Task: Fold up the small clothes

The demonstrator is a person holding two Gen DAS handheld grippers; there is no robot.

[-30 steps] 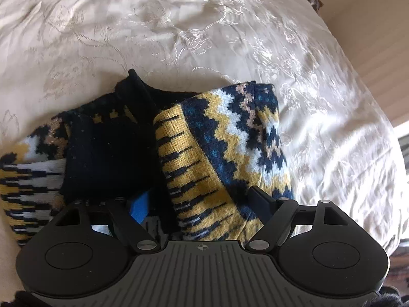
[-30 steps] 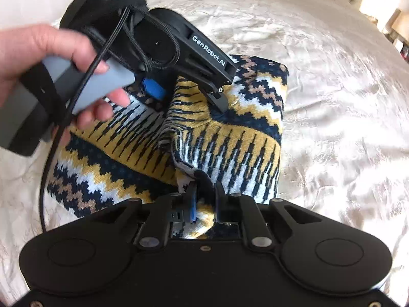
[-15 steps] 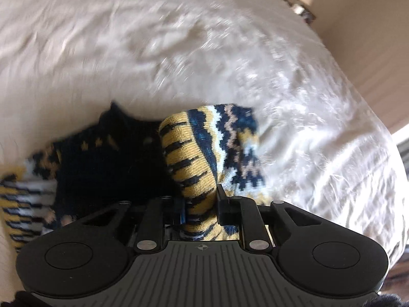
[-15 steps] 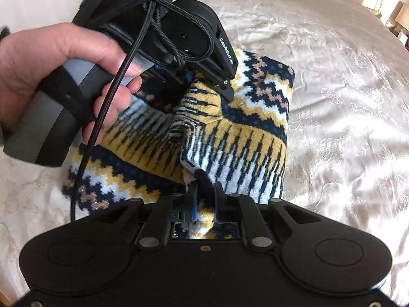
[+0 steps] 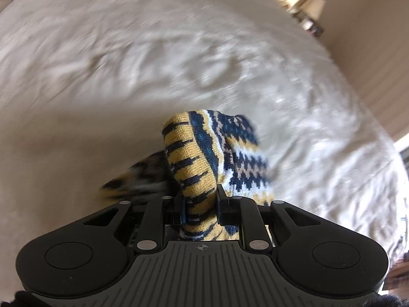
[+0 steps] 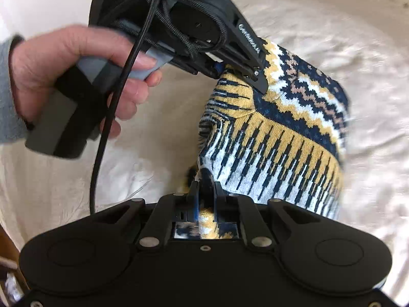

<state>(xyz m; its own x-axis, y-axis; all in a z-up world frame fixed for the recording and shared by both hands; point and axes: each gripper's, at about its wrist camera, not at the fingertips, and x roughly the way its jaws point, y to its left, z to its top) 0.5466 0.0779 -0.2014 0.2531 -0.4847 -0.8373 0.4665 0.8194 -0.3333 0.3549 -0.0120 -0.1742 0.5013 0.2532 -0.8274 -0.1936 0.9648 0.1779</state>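
— So, where's the knit sweater (image 6: pixel 276 133) right now?

— Lifted off the bed (image 5: pixel 127 76), as far as I can judge. It hangs bunched between my two tools, the yellow, navy and white pattern facing the right wrist camera, with the cream bedspread under it.

— And your grips?

— My left hand-held gripper (image 5: pixel 200 204) is clamped on a thick roll of the yellow-striped edge. My right hand-held gripper (image 6: pixel 204 192) is pinched nearly together on a thinner bit of the hem. In the right view I can see the person's hand (image 6: pixel 76 76) carrying the left tool at the sweater's upper edge.

— How do you carry the fold through cleanly?

— I'd keep both grips level with each other and the edge taut between them, lower the knit onto the bed so the layers line up, and only then release. The left view is blurred, so I'd slow down first. The risk, I think, is that the bulky roll slips or drags the fold crooked.
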